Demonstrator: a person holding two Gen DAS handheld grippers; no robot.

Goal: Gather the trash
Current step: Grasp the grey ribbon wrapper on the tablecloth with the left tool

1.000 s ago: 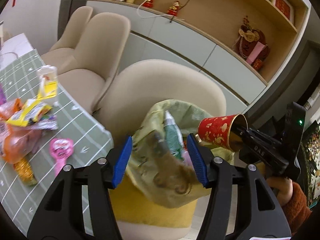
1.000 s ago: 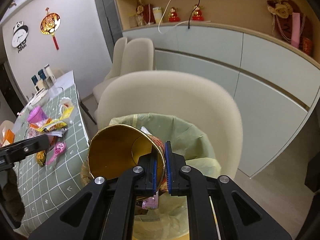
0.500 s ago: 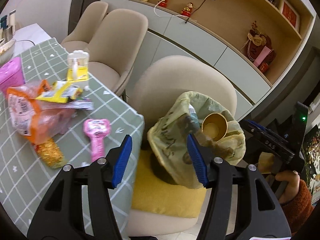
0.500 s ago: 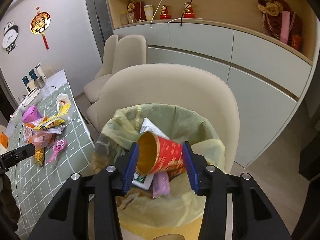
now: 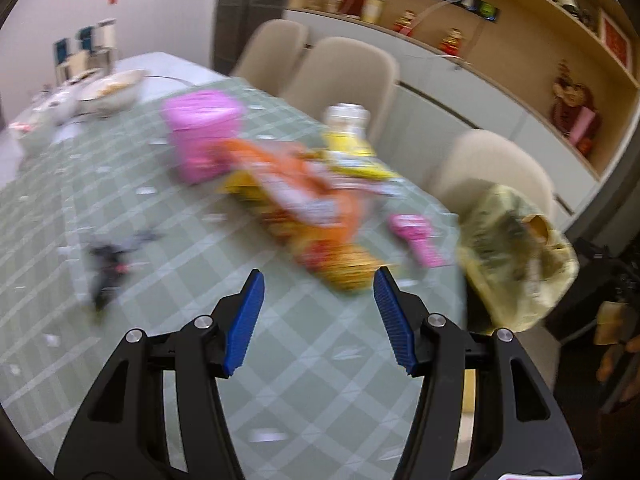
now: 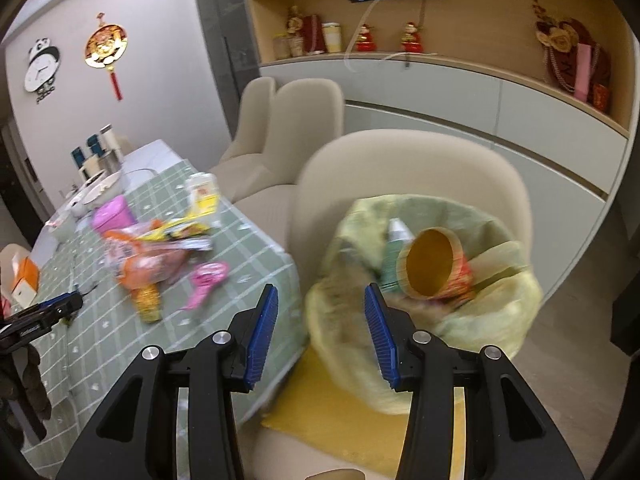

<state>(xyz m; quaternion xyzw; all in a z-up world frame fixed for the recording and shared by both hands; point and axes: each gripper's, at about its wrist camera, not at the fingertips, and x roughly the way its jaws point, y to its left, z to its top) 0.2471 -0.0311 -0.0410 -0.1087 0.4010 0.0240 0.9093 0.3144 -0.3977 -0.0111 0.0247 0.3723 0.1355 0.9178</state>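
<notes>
The red-and-gold cup (image 6: 436,270) already lies in the yellow trash bag (image 6: 500,308) just ahead and right of the empty, open right gripper (image 6: 318,330), while wrappers (image 5: 308,208) wait on the counter (image 5: 160,248) beyond the open, empty left gripper (image 5: 318,318).

No text, label or brand can be read in either view, as the wrappers on the table are blurred and the shelf items too small.
</notes>
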